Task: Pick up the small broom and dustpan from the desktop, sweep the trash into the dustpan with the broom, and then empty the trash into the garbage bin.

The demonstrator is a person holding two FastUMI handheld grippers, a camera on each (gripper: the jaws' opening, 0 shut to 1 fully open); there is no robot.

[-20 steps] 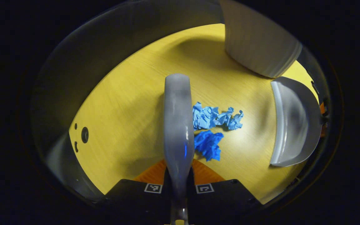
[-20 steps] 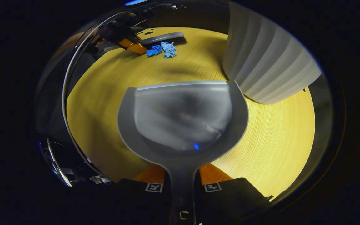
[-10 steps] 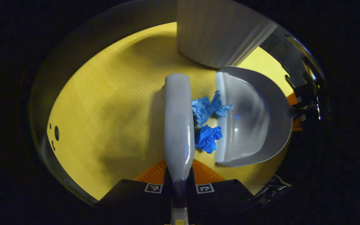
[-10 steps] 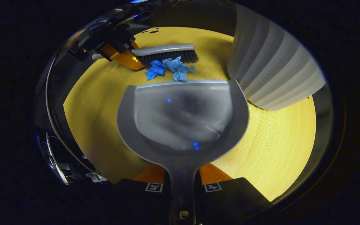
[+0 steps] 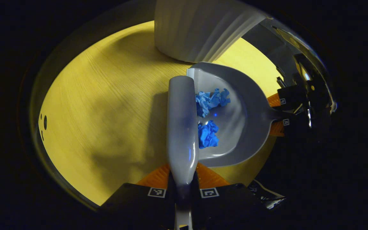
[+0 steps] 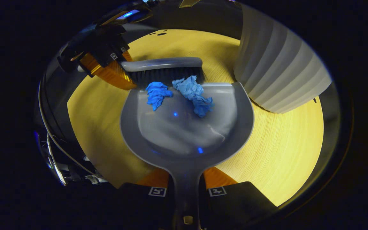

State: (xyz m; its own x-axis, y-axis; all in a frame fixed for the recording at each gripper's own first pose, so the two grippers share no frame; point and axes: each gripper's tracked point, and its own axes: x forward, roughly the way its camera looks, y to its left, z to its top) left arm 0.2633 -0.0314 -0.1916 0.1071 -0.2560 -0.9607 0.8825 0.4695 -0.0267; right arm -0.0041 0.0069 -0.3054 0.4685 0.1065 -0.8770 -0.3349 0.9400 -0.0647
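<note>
My left gripper (image 5: 183,179) is shut on the handle of the grey broom (image 5: 181,124), which runs straight ahead of it. The broom's black bristles (image 6: 168,75) stand at the lip of the grey dustpan (image 6: 187,134). My right gripper (image 6: 186,188) is shut on the dustpan's handle. Two crumpled blue paper scraps (image 6: 157,92) (image 6: 194,94) lie inside the pan near its front edge, seen in the left gripper view as blue paper scraps (image 5: 208,134) (image 5: 211,99) to the right of the broom. The pan rests on the yellow desktop (image 6: 283,134).
A white ribbed garbage bin (image 6: 276,70) stands on the desktop just right of the dustpan's front corner, and the garbage bin (image 5: 200,28) sits ahead of the broom in the left gripper view. Small holes (image 5: 45,123) mark the desktop far left. Dark booth surrounds the table edge.
Broom and dustpan have come together. The blue scraps, which lay on the desktop before the pan's lip, are now inside the pan. The bin appears closer in the left gripper view.
</note>
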